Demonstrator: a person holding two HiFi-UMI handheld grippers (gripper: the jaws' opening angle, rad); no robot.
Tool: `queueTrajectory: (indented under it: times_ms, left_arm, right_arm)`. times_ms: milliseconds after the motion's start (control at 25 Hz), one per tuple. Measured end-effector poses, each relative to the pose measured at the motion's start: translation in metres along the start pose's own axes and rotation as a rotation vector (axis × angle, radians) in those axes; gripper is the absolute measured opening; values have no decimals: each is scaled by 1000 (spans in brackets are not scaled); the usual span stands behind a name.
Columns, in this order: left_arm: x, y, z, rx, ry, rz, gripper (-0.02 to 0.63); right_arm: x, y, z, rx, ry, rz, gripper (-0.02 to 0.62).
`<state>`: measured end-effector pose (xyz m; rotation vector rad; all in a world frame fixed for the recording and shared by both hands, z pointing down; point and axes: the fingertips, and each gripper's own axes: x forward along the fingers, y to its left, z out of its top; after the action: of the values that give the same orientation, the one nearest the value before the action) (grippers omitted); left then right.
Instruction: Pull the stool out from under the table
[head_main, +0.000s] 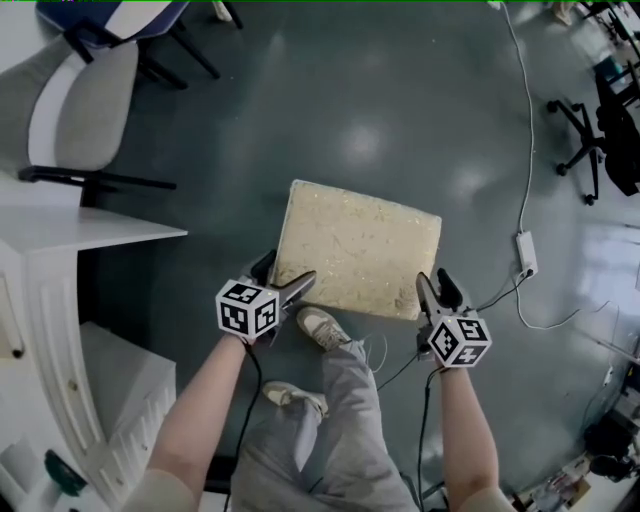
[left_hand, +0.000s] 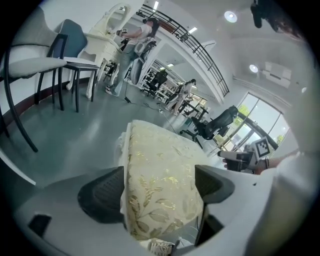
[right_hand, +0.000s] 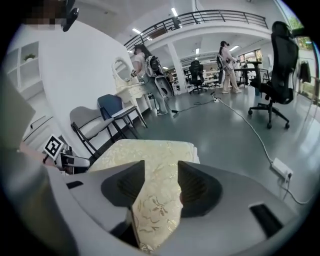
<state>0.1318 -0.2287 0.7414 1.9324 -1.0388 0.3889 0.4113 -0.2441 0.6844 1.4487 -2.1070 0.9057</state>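
The stool (head_main: 355, 250) shows from above as a cream cushion with a gold leaf pattern, standing on the grey floor in front of my legs. My left gripper (head_main: 283, 275) sits at its near left corner. In the left gripper view the cushion (left_hand: 160, 170) fills the gap and both pads press on it (left_hand: 160, 187). At the near right corner is my right gripper (head_main: 436, 290). In the right gripper view its pads pinch the cushion's edge (right_hand: 150, 165) between them (right_hand: 161, 187). The stool's legs are hidden.
A white dressing table (head_main: 60, 240) stands at the left, with a grey chair (head_main: 80, 110) behind it. A white cable with a power block (head_main: 527, 252) lies right of the stool. A black office chair (head_main: 590, 130) is at the far right. My shoes (head_main: 320, 325) are just under the stool's near edge.
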Motion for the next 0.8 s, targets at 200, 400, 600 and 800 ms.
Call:
queueTrajectory:
  times_ms: [200, 400, 600, 800]
  left_arm:
    - [-35, -20, 25, 83, -25, 19, 434]
    - [-73, -42, 52, 176, -79, 72, 265]
    - [-122, -77, 87, 245, -124, 106, 162]
    - [-175, -119, 130, 299, -199, 110, 117]
  right_arm:
    - [-34, 38, 26, -103, -20, 43, 136]
    - [-76, 86, 61, -175, -57, 80, 44]
    - [-122, 127, 106, -189, -102, 109, 32]
    - [-169, 163, 160, -223, -147, 153, 29]
